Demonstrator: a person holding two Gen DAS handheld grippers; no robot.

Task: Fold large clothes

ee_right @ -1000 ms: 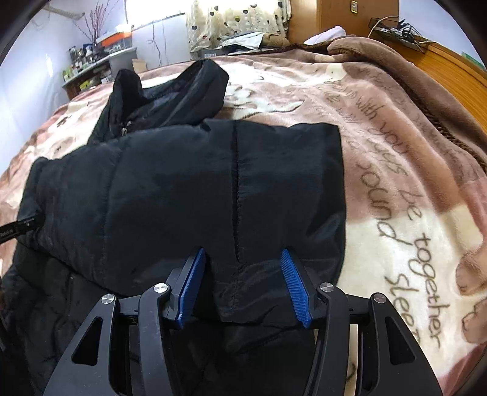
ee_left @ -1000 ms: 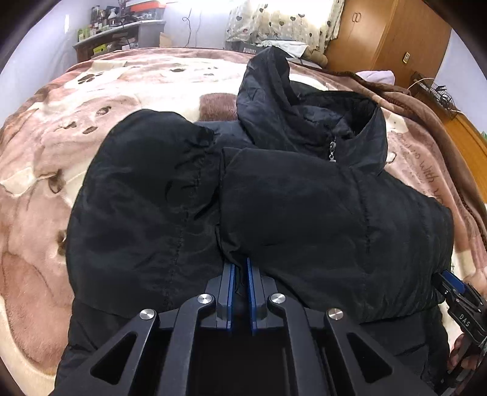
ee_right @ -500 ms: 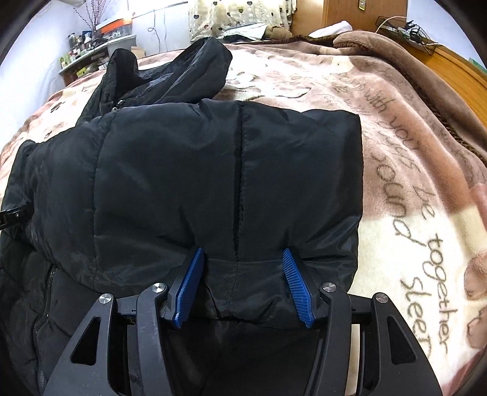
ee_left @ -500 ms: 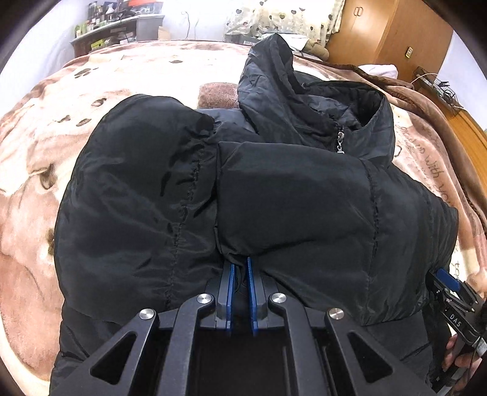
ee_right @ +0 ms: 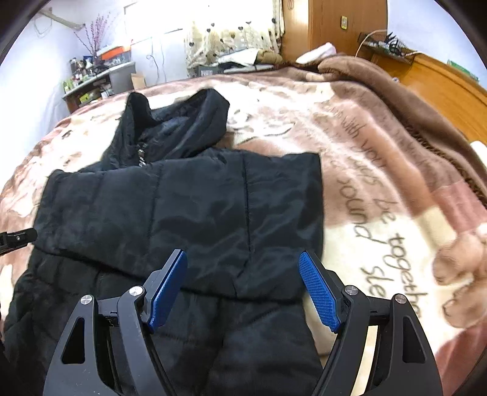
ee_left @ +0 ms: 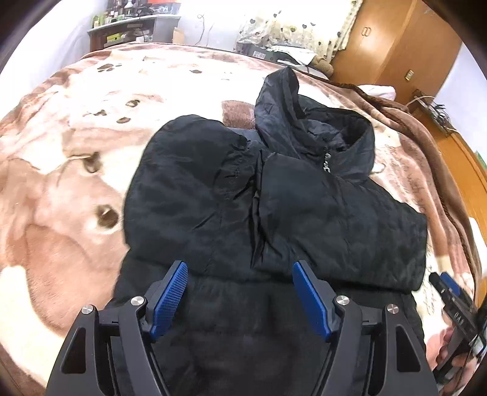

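The black padded jacket [ee_left: 274,213] lies on the bed's blanket [ee_left: 76,182], nearer the blanket's right side, with both sleeves folded across the chest and the hood [ee_left: 304,128] bunched up toward the far end of the bed. In the right wrist view the folded sleeve [ee_right: 197,213] lies flat over the body, its cuff end close to the jacket's left edge. The left gripper [ee_left: 240,292] hangs over the lower body of the jacket with its blue pads [ee_left: 169,295] spread wide and nothing between them. The right gripper [ee_right: 243,286] is likewise wide apart and holds nothing, poised above the hem of the folded sleeve near the jacket's right edge; it shows at the right border of the left wrist view. To the jacket's right the blanket carries dark lettering [ee_right: 383,219]. Beyond the far end of the bed stand a cluttered shelf [ee_left: 137,27], a wooden wardrobe [ee_left: 395,39] and heart-patterned bedding [ee_right: 231,36].
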